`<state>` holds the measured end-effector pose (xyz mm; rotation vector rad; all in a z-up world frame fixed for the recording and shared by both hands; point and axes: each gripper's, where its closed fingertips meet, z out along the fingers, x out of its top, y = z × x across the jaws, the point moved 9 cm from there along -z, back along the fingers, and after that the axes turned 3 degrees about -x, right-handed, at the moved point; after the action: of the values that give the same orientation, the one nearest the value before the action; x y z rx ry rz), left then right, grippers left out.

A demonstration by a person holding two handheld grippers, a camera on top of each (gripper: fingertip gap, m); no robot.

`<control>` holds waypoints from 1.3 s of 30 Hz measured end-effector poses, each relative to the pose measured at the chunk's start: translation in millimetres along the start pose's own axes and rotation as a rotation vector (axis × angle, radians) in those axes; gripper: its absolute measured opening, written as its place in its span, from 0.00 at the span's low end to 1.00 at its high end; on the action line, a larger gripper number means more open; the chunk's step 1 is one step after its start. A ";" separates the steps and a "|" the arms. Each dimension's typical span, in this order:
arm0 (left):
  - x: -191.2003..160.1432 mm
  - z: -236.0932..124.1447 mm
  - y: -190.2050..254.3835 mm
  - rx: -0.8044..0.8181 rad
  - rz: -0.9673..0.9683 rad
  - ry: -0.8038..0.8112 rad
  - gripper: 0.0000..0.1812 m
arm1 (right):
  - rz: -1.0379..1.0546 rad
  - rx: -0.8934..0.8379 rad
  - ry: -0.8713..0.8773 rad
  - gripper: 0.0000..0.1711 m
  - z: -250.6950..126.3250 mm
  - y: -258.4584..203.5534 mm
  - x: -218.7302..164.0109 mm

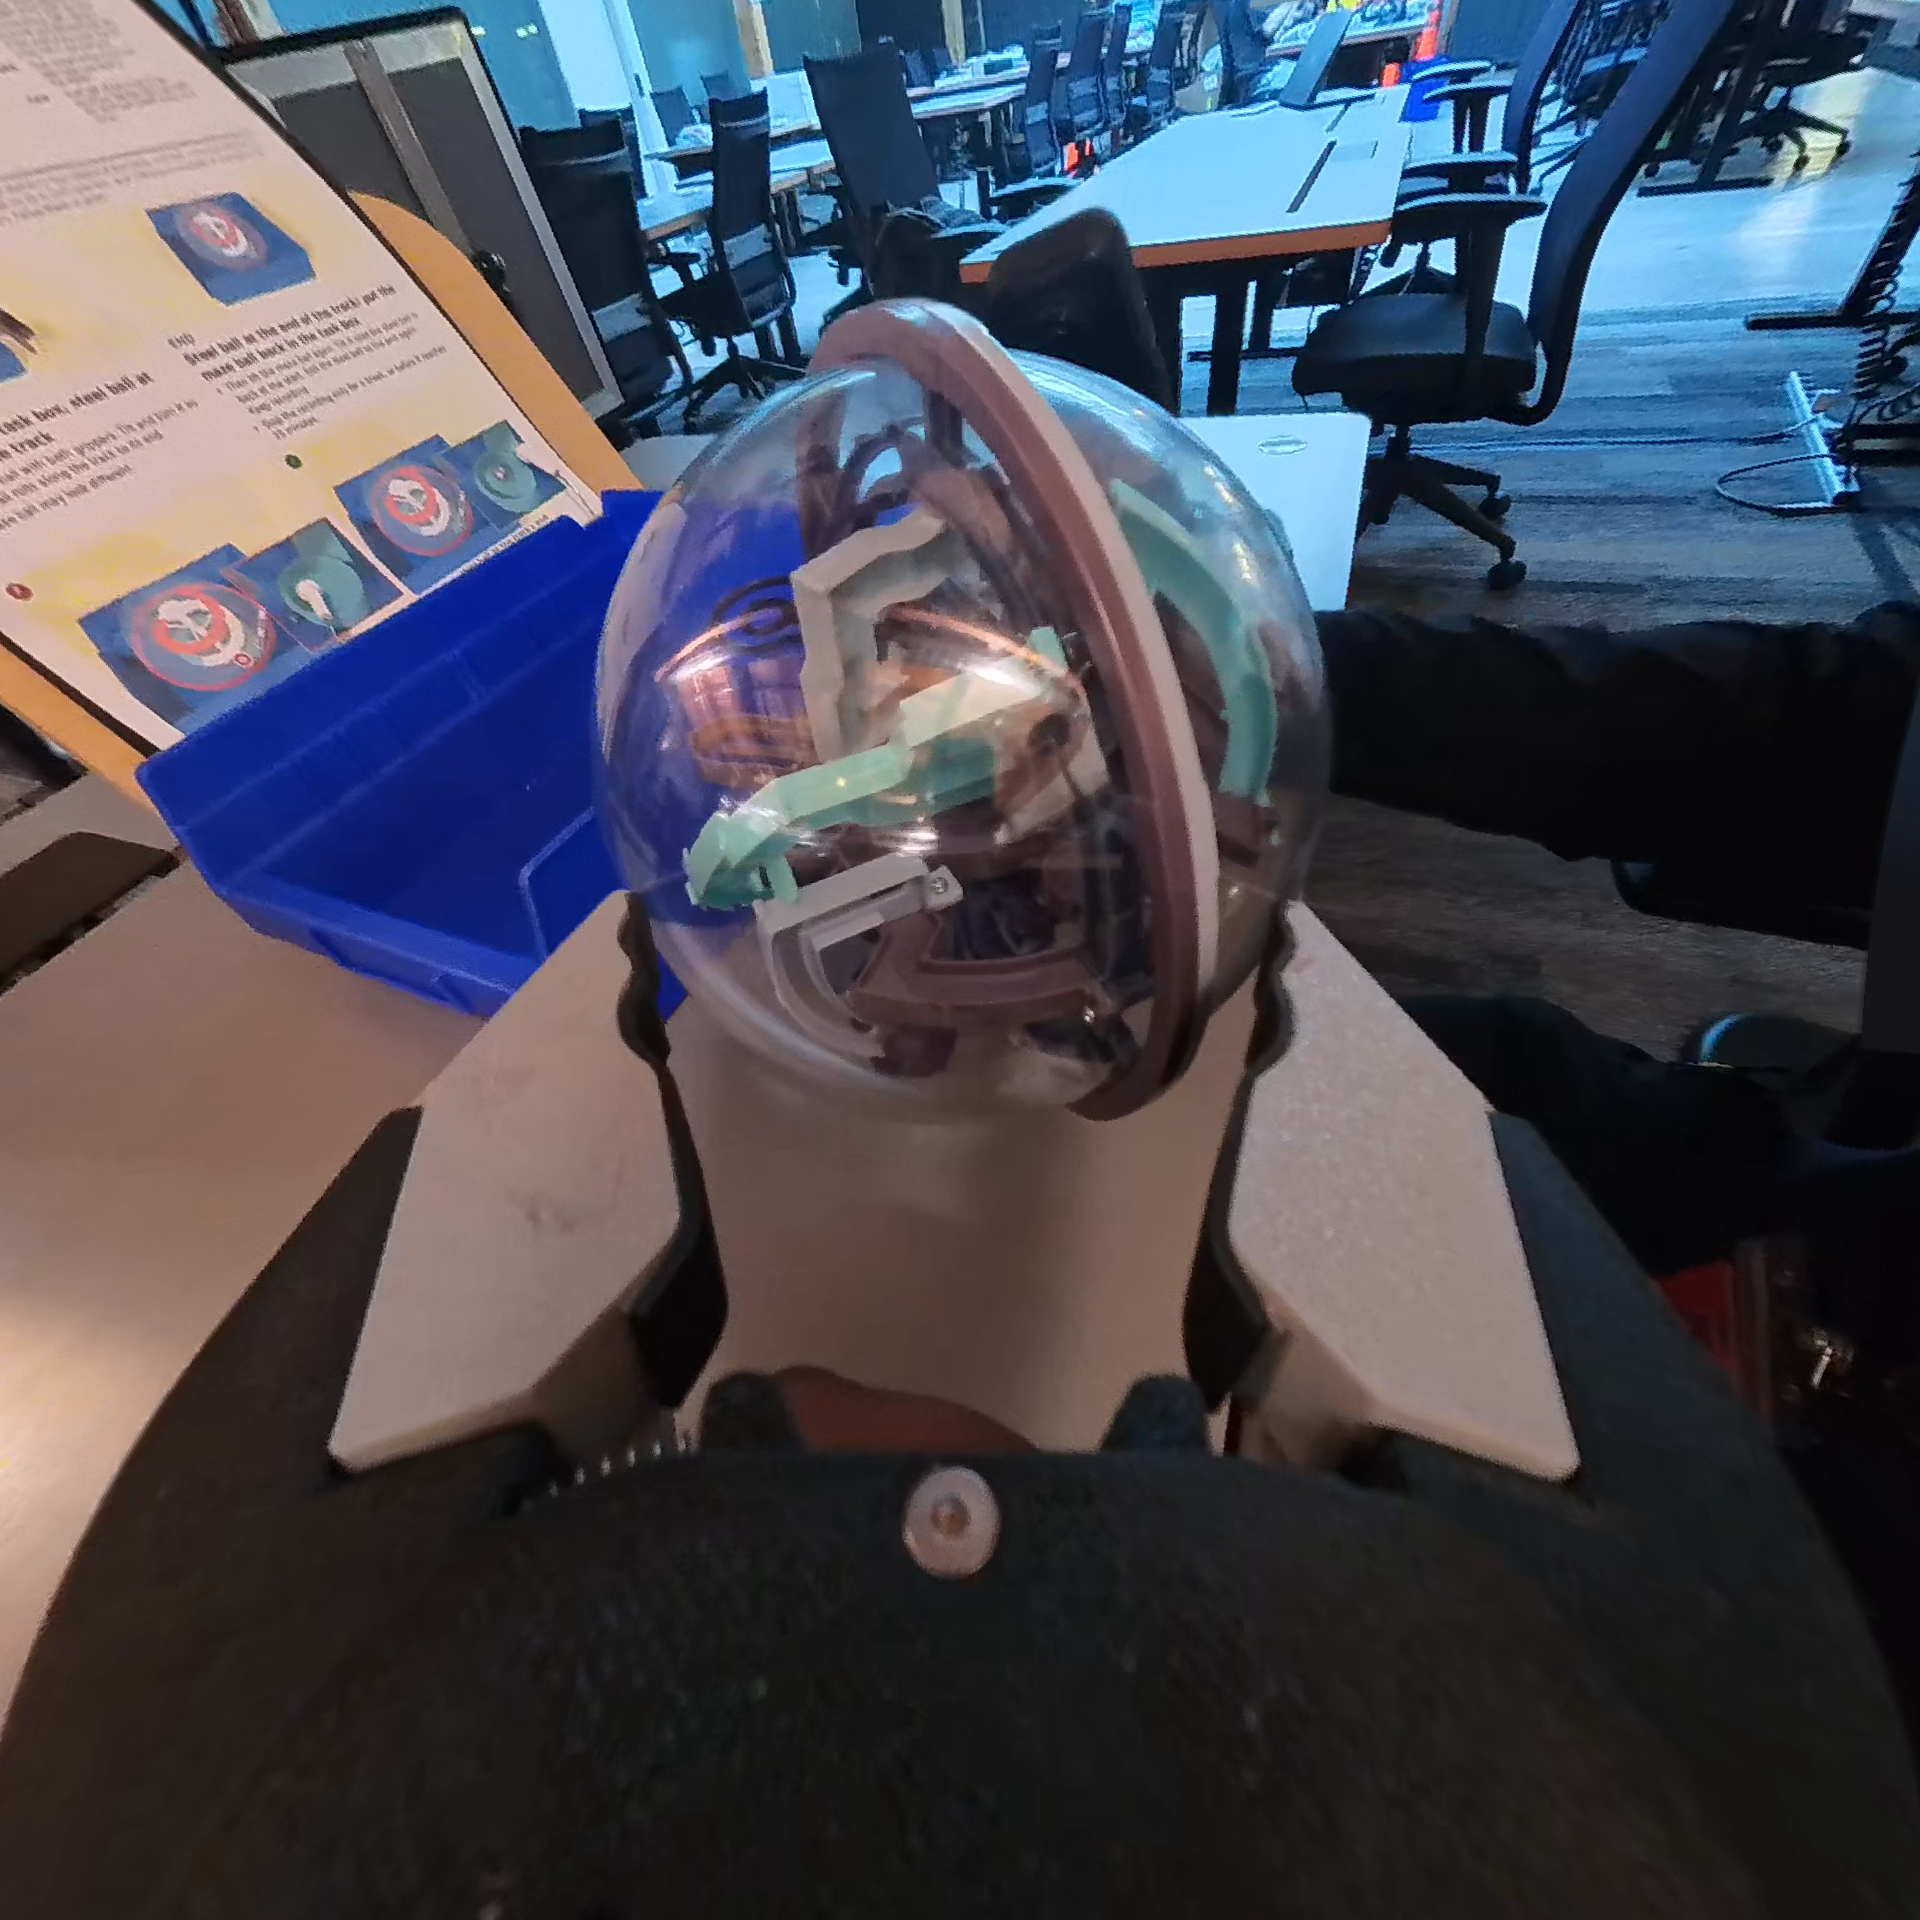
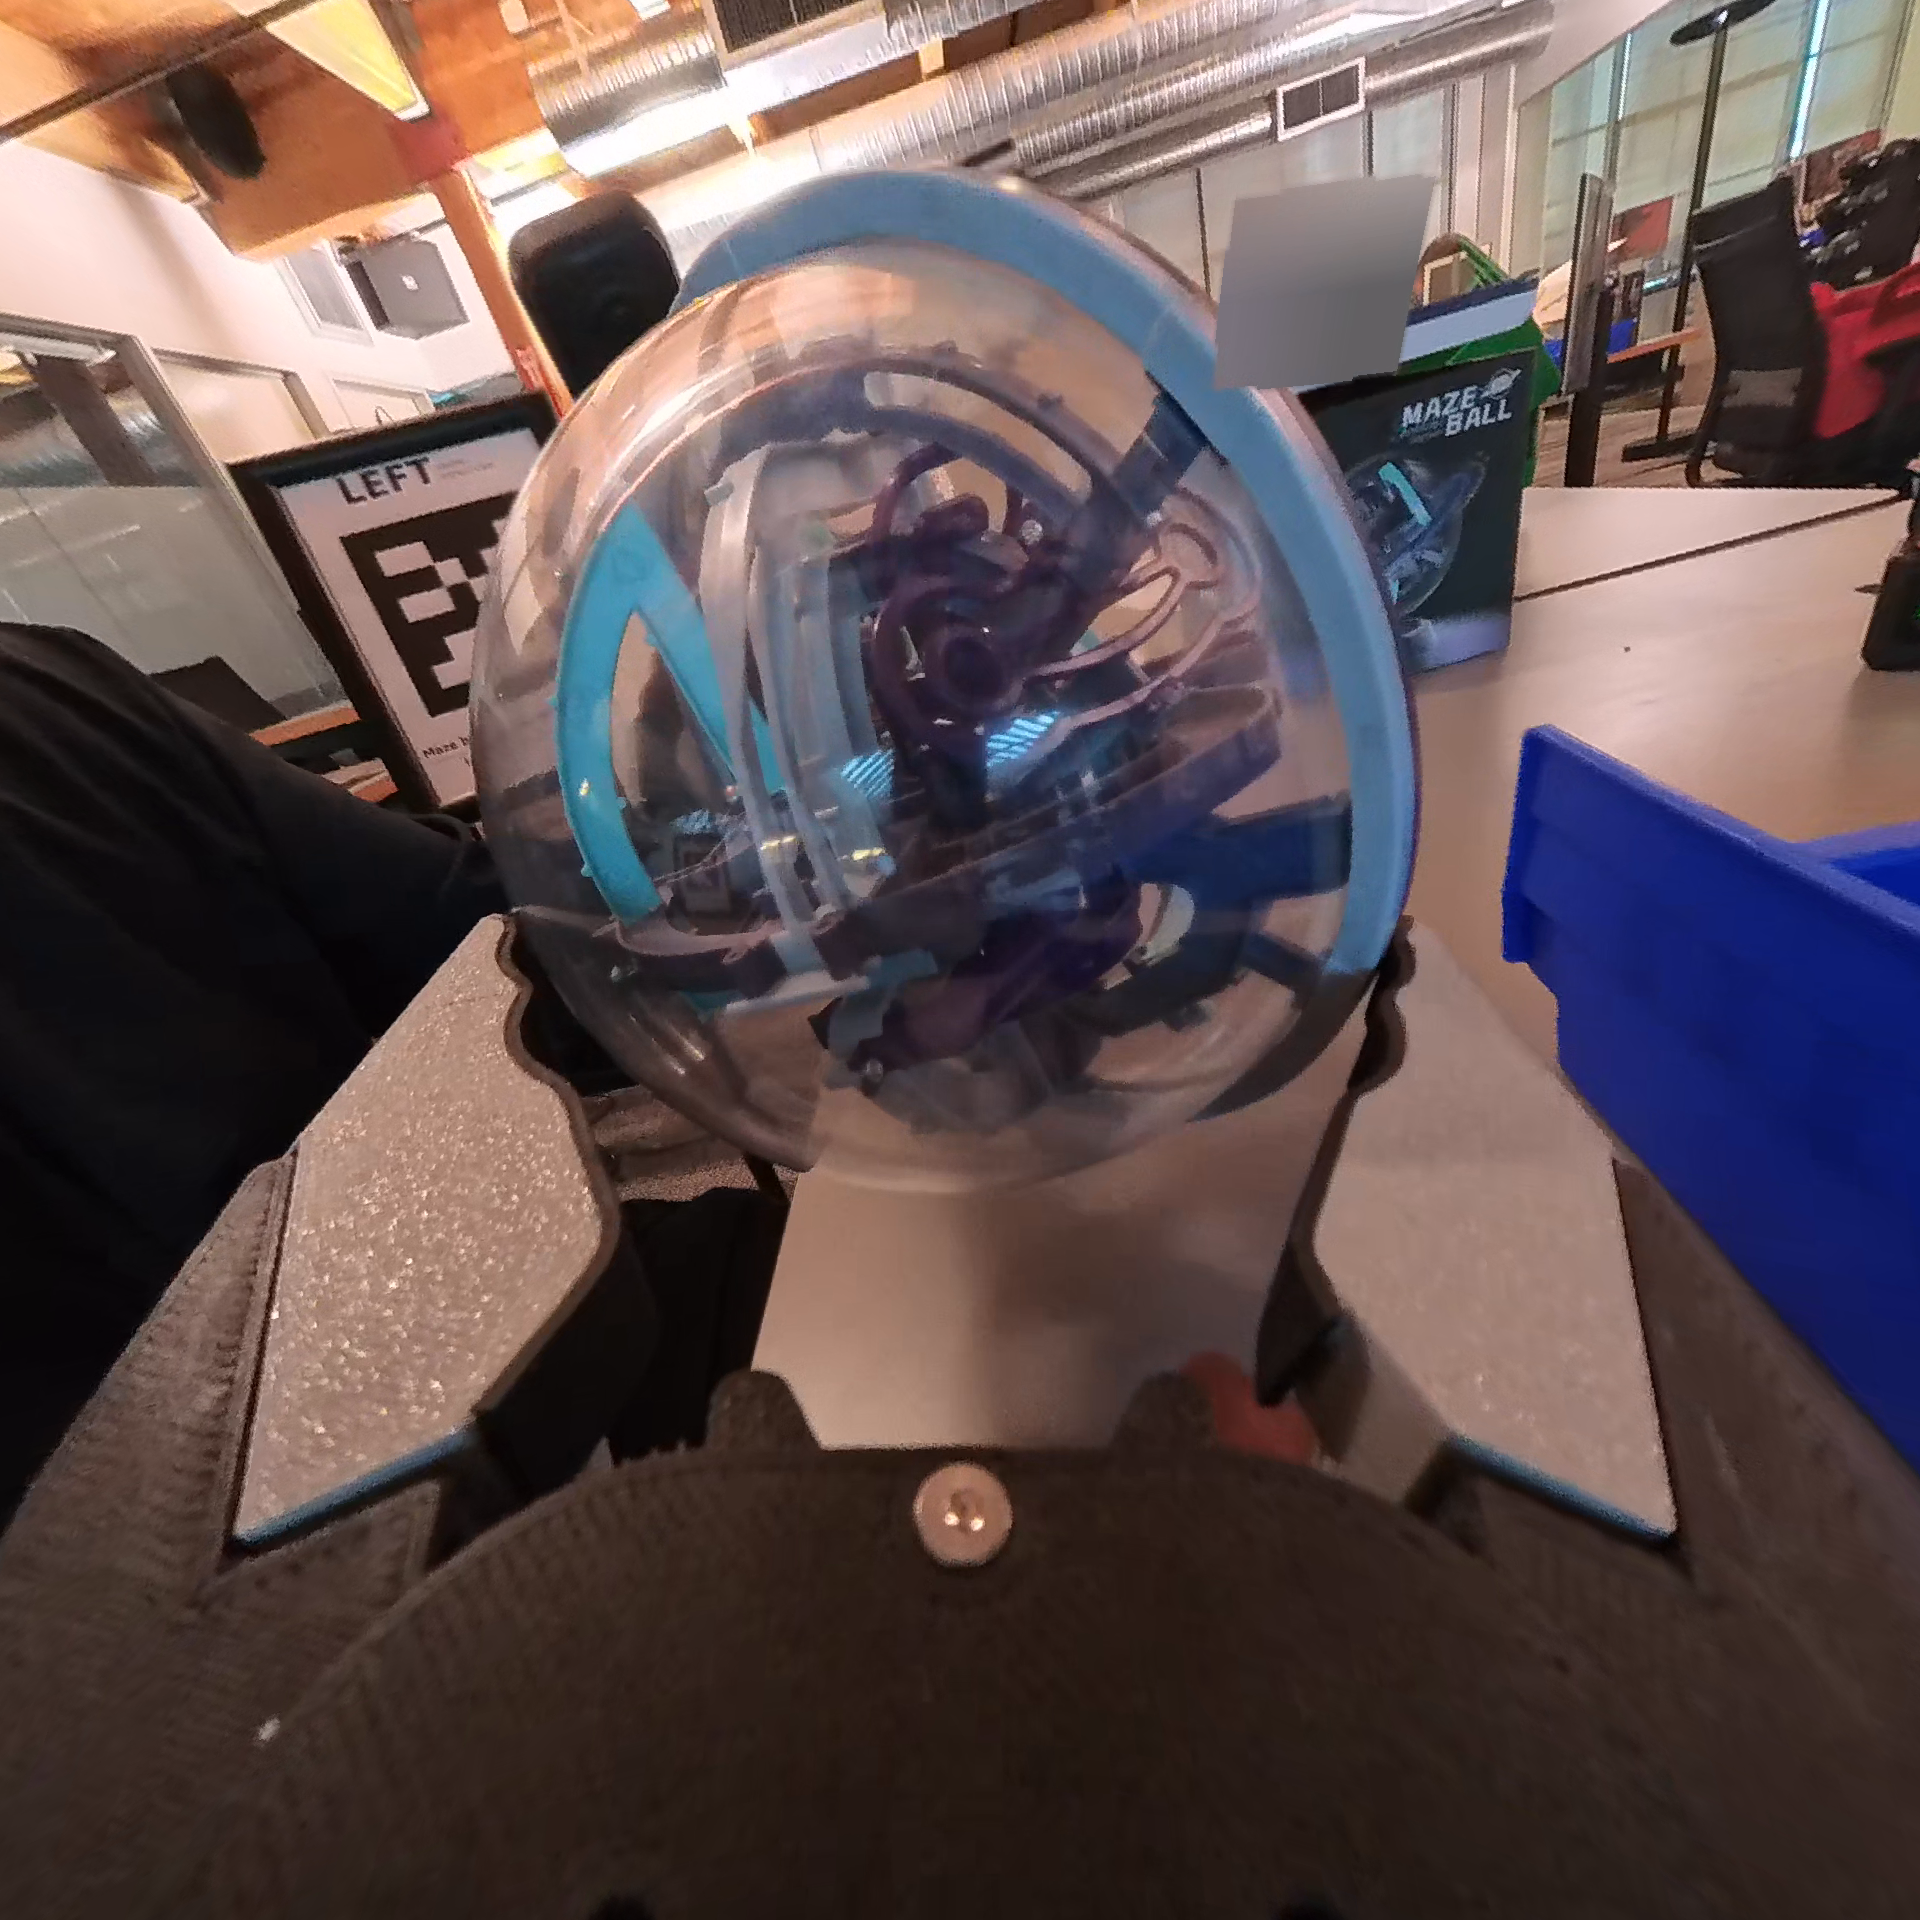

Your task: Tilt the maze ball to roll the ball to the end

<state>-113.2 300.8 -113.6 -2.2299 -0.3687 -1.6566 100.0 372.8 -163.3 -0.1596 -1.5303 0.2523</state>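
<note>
The maze ball (image 1: 935,675) is a clear sphere with a purple ring and green, white and purple tracks inside. It is held up above the table. My left gripper (image 1: 956,951) is shut on its lower half, with one finger on each side. In the right wrist view the same maze ball (image 2: 935,675) shows a light blue ring, and my right gripper (image 2: 956,951) is shut on it from the opposite side. The ring stands nearly upright, tilted a little. I cannot make out the small steel ball among the tracks.
A blue bin (image 1: 416,790) stands on the beige table (image 1: 156,1091) beside the ball, and it also shows in the right wrist view (image 2: 1714,987). An instruction sheet (image 1: 208,364) leans behind it. The maze ball's box (image 2: 1444,520), a marker board (image 2: 405,603) and a black sleeve (image 1: 1610,727) are near.
</note>
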 end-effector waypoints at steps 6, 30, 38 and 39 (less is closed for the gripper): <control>-2.5 1.5 -1.2 -0.001 -0.013 -0.010 0.62 | 0.012 -0.009 -0.011 0.88 0.3 1.3 -1.9; -24.2 -3.8 -27.7 -0.077 -0.292 -0.020 0.63 | 0.322 -0.005 -0.178 0.89 22.0 15.0 -22.5; -9.1 -6.9 -19.1 -0.041 -0.225 -0.018 0.63 | 0.283 0.035 -0.136 0.89 22.6 10.6 -19.2; -7.5 -8.0 -18.2 -0.037 -0.216 -0.022 0.63 | 0.276 0.039 -0.131 0.89 23.3 9.8 -18.9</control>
<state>-129.6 313.9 -116.5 -2.3066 -0.6089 -1.7586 75.7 376.1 -183.2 -0.3295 -1.6308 0.5201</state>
